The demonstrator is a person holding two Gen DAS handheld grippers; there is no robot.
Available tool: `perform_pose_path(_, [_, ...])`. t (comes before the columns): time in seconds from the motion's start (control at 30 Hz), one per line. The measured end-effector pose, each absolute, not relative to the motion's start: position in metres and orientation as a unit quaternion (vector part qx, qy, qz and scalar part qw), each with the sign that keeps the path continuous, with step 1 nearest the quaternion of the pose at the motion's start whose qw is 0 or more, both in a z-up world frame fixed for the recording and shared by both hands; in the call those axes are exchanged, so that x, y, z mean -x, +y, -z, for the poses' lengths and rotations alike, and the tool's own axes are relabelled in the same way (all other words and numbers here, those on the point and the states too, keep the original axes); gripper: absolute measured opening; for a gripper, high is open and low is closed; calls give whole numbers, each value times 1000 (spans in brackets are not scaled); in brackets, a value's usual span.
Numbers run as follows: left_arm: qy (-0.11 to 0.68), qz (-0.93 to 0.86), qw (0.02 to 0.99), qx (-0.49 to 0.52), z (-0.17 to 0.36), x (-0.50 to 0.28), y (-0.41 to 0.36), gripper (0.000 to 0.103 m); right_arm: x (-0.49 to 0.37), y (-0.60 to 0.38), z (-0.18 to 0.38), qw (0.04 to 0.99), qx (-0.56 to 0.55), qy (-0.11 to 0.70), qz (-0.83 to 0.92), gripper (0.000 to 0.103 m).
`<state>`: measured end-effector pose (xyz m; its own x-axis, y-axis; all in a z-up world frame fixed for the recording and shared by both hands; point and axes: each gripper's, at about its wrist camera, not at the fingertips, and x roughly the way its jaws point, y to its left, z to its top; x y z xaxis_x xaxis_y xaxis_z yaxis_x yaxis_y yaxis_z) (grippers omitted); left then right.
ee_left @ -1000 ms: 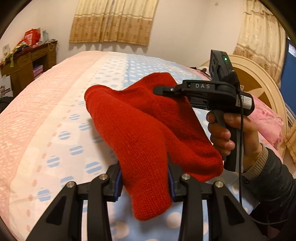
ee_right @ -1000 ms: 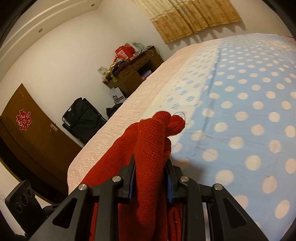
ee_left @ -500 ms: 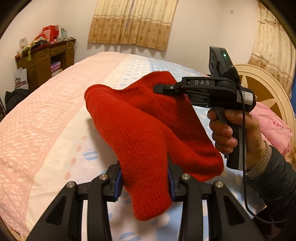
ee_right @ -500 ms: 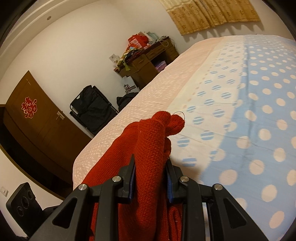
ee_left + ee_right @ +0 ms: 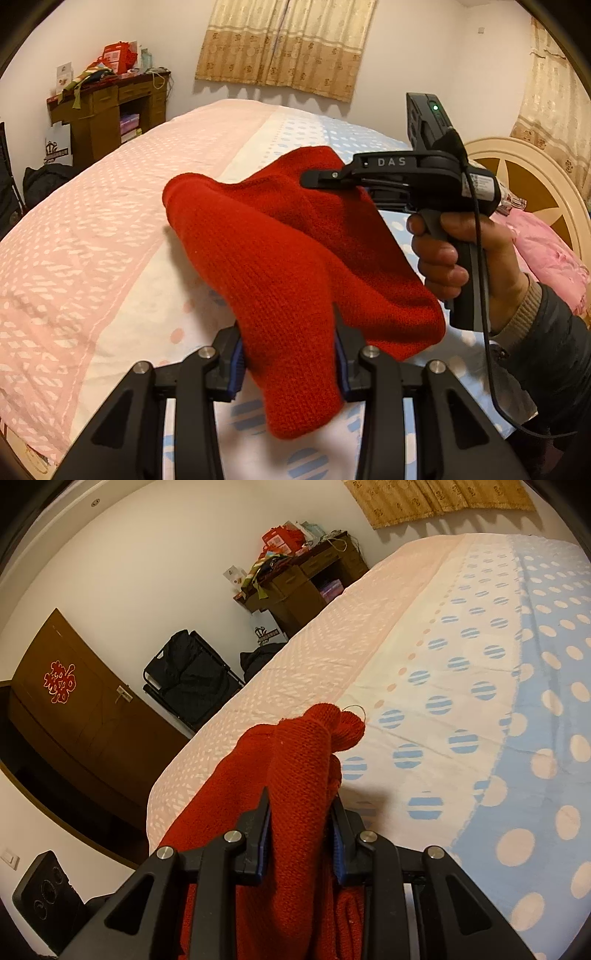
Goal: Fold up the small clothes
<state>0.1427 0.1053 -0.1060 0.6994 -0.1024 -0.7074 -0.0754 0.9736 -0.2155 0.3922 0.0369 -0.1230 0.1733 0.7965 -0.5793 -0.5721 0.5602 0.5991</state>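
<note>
I have the red knit garment [image 5: 295, 258] lifted off the bed [image 5: 92, 240], pinched between both tools. In the left wrist view my left tool [image 5: 288, 354] sits at the bottom centre, its jaws narrowed onto a thick fold of the knit, with a tongue of fabric drooping below them. The rest of the garment spans up across the middle of the frame to my right tool [image 5: 314, 181] at centre right, where a hand [image 5: 461, 251] grips its handle and a dark sleeve [image 5: 546, 350] runs to the lower right edge. Its black finger lies against the garment's upper edge.

In the right wrist view the right tool [image 5: 301, 834] is at bottom centre, jaws narrow and pressed on a bunched ridge of the red knit garment [image 5: 299, 782], which pokes up past the tips.

As for containers, I see only a dark folding rack [image 5: 192, 679] at the left middle of the right wrist view, with black bags or clothing heaped in it; I cannot tell which.
</note>
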Motion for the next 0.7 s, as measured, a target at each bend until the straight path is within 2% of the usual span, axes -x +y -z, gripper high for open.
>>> perform_pose_path(0.7, [399,-19,908,122,120,-125,107,39,-397,72,148,741,-120,485,-449,27])
